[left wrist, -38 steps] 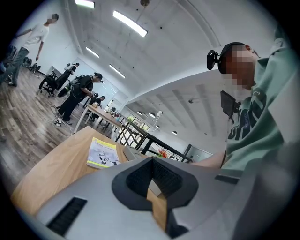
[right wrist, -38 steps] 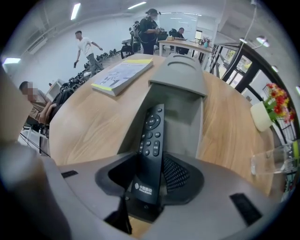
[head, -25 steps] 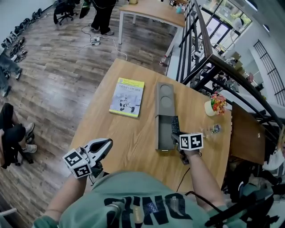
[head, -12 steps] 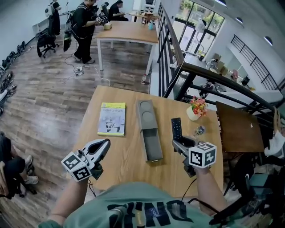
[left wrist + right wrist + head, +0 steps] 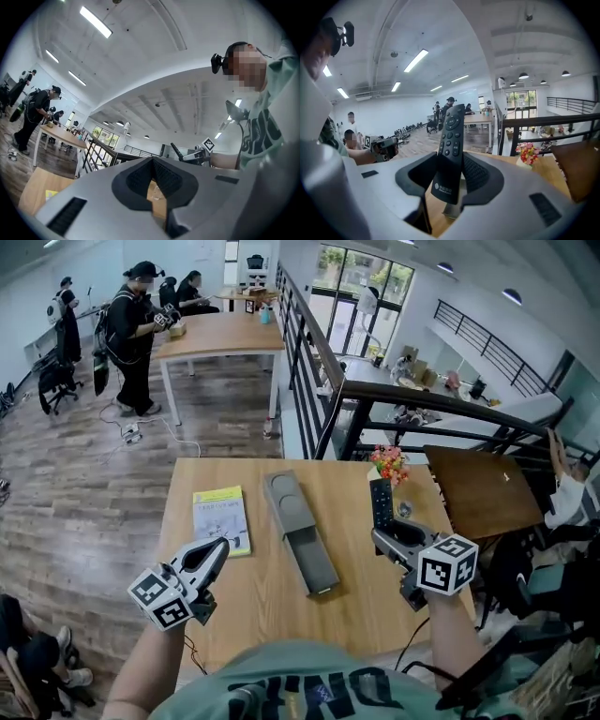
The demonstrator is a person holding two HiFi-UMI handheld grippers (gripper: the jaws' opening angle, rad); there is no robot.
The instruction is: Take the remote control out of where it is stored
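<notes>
The right gripper [image 5: 450, 174] is clamping its 2 jaws, partly closed, on the lower end of the black remote control [image 5: 451, 140], which is sticking up out of the pads with its buttons facing the gripper's camera. In the head view this gripper [image 5: 382, 536] is holding the remote control [image 5: 381, 502] in the air over the right side of the wooden table [image 5: 253, 601], just in front of the flower pot [image 5: 387, 468] near the far right corner. The left gripper [image 5: 218, 549] is hovering over the near left corner, its jaws meeting at the tips with nothing between them. A long grey case [image 5: 298, 531] is lying across the table's middle, slid open toward the near edge. A yellow booklet [image 5: 221, 518] is lying toward the left edge.
</notes>
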